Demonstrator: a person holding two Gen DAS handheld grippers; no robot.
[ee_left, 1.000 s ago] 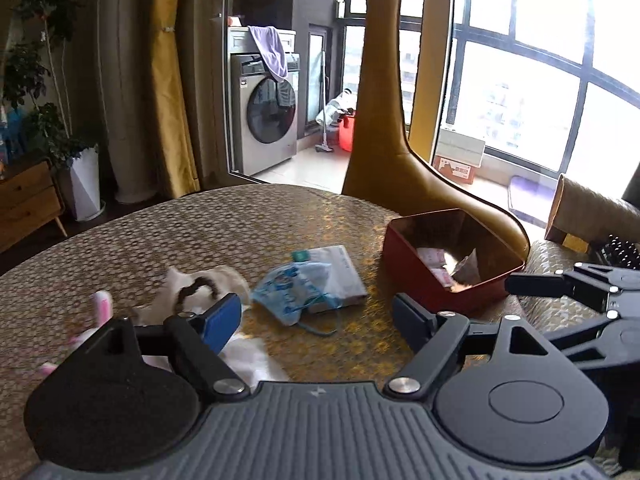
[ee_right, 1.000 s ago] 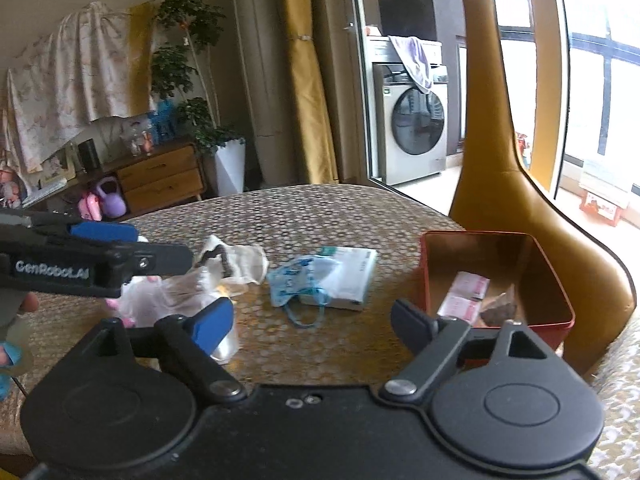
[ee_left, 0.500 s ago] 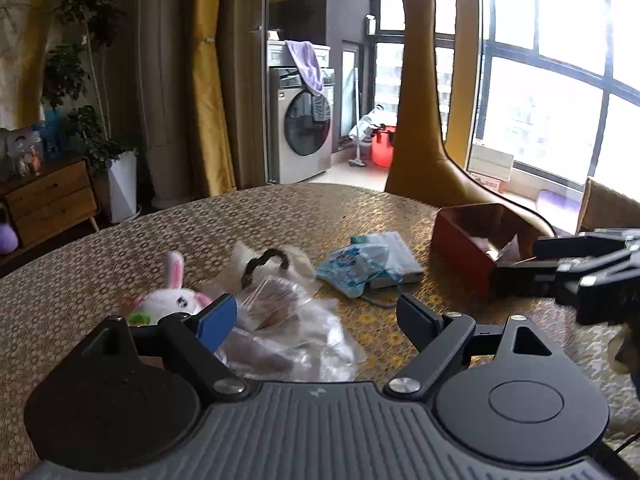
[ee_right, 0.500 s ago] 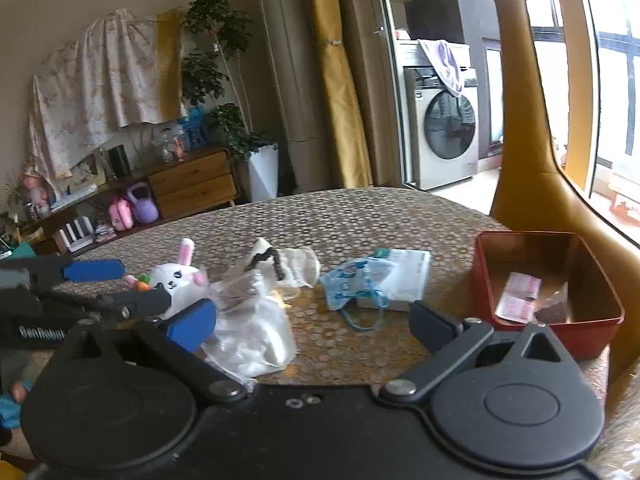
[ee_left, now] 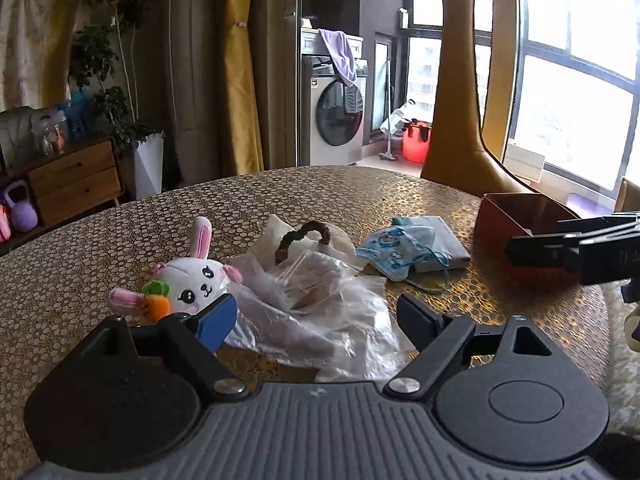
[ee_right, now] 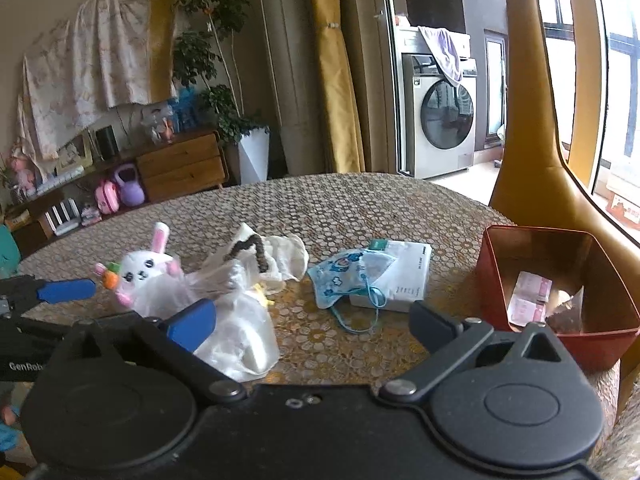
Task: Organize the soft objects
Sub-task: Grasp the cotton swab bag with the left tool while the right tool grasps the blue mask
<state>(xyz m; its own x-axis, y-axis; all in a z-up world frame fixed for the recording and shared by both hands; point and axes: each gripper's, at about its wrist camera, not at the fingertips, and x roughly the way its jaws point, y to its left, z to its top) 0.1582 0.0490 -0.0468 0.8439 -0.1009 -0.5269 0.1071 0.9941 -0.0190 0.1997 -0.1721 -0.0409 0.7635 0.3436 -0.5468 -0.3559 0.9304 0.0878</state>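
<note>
A white rabbit plush [ee_left: 192, 280] holding a carrot lies on the gold-patterned table [ee_left: 320, 192]. To its right are a crumpled clear plastic bag [ee_left: 320, 308], a white cloth with a dark hair tie [ee_left: 304, 236], and a blue face mask [ee_left: 396, 248] on a white packet [ee_left: 440, 244]. My left gripper [ee_left: 316, 320] is open just short of the bag, touching nothing. My right gripper [ee_right: 312, 326] is open wide and empty, near the bag [ee_right: 240, 332] and mask [ee_right: 344, 276]. The rabbit [ee_right: 144, 272] shows there too. A red box [ee_right: 496, 272] holds a pink packet [ee_right: 528, 296].
A tall golden giraffe-shaped chair [ee_left: 452, 100] stands behind the table's far right edge. My right gripper [ee_left: 580, 252] reaches in front of the red box [ee_left: 512, 212]. My left gripper [ee_right: 60, 292] is at the left beside the rabbit. A washing machine [ee_right: 440, 116] and wooden dresser [ee_right: 180, 164] stand far back.
The left gripper swung left and sank toward the bag, bringing the rabbit plush into full view. The right gripper's jaws widened and it moved in closer to the table's items.
</note>
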